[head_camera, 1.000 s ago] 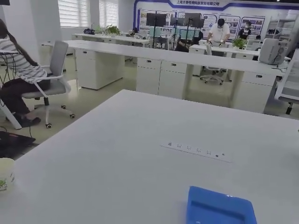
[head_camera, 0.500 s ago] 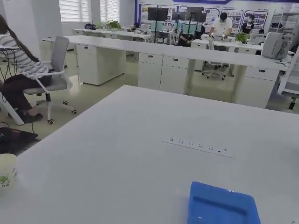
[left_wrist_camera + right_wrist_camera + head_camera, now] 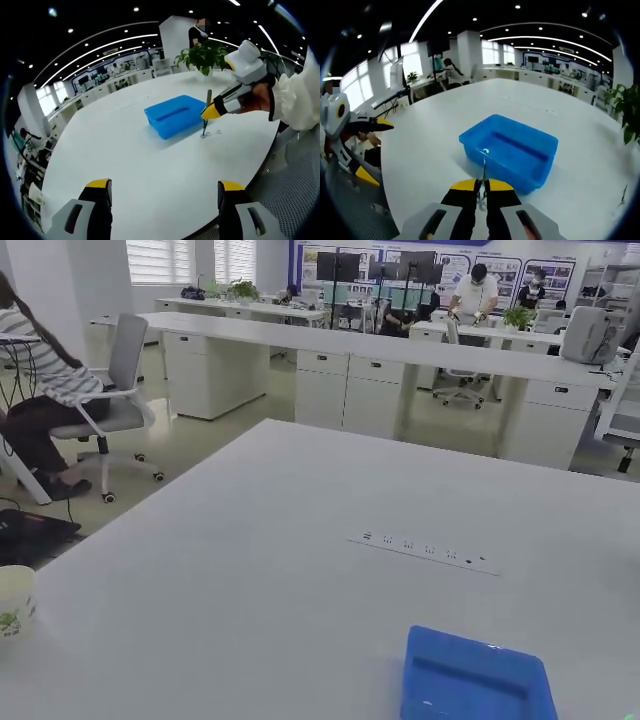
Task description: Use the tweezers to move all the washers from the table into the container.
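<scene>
The blue container (image 3: 478,680) sits on the white table (image 3: 250,570) at the near right. My right gripper (image 3: 482,186) is shut on thin metal tweezers (image 3: 483,170), which point at the container's (image 3: 512,147) near wall. A small pale ring (image 3: 485,150) lies just past their tip; whether it is inside I cannot tell. From the left gripper view, the right gripper (image 3: 212,111) holds the tweezers (image 3: 206,112) tip-down on the table beside the container (image 3: 172,115), close to two washers (image 3: 209,134) (image 3: 219,131). My left gripper (image 3: 165,187) stands wide open, holding nothing.
A paper cup (image 3: 14,602) stands at the table's left edge. A flush power strip (image 3: 425,551) lies beyond the container. A potted plant (image 3: 205,54) stands at the table's far end. Desks, chairs and people fill the room behind.
The head camera has tipped slightly downward, so the container shows more fully. Nothing on the table has visibly moved.
</scene>
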